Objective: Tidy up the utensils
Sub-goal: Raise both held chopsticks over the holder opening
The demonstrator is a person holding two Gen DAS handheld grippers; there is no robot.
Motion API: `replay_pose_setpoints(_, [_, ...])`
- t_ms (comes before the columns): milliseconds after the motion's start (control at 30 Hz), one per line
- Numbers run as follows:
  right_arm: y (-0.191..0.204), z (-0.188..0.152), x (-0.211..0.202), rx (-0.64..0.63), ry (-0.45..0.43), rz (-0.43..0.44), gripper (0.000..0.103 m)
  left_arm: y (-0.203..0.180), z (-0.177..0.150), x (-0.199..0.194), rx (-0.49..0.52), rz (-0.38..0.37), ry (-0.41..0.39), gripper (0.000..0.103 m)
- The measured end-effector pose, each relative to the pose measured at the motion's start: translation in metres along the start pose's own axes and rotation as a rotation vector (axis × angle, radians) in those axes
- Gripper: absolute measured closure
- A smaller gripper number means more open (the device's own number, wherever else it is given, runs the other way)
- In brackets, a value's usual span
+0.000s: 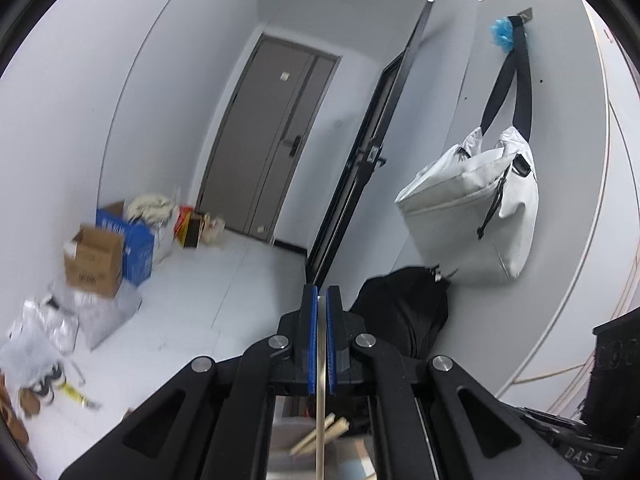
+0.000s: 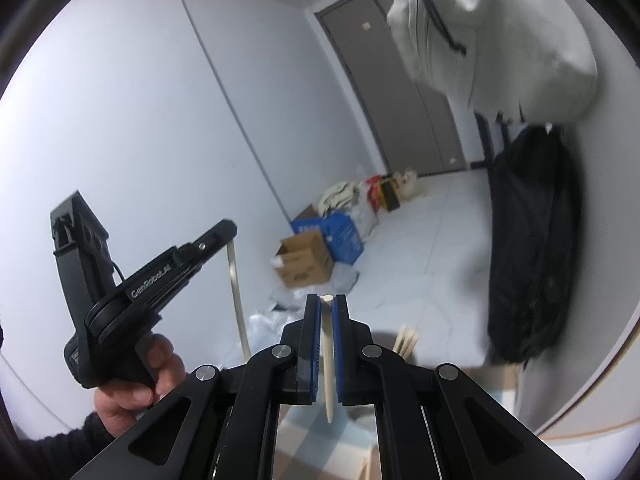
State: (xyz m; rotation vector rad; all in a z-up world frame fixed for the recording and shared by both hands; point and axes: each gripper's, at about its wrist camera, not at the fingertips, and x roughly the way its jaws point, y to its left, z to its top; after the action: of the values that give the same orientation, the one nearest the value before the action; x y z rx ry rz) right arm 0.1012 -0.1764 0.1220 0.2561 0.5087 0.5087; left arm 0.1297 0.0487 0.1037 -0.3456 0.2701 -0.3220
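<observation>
I have both grippers raised off the table, each clamped on one utensil. My left gripper [image 1: 322,300] has its blue-padded fingers [image 1: 311,340] closed on a thin pale metal-looking stick [image 1: 320,400] that hangs down between and below them. My right gripper [image 2: 328,308] grips a slim cream chopstick [image 2: 328,368], its blunt end poking out just past the fingertips and its point trailing back under the fingers. More wooden chopsticks [image 1: 320,436] lie below the left fingers. Both grips look narrow, so I judge a quick swing could pivot either stick or let it slip out.
</observation>
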Motion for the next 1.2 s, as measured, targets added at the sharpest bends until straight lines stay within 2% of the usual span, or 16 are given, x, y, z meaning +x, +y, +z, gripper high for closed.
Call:
replay_pose_setpoints(300, [-0.019,0.032,0.027,0.018,-0.014,-0.043,0.098,-0.002,-0.006,0.043,0.099,0.016,-0.06,0.103])
replay_pose_setpoints(467, [-0.026,0.039,0.043,0.018,-0.012,-0.059,0.098,0.008,-0.017,0.067,0.107,0.007,-0.054,0.103])
replay_pose_setpoints(800, [-0.04,0.034,0.076,0.01,0.045,-0.071,0.098,0.007,-0.037,0.087,0.158,0.025,-0.083,0.103])
replay_pose_setpoints(1200, [-0.052,0.017,0.102,0.031,0.109,-0.057,0.098,0.01,-0.054,0.085,0.171,0.027,-0.116,0.103])
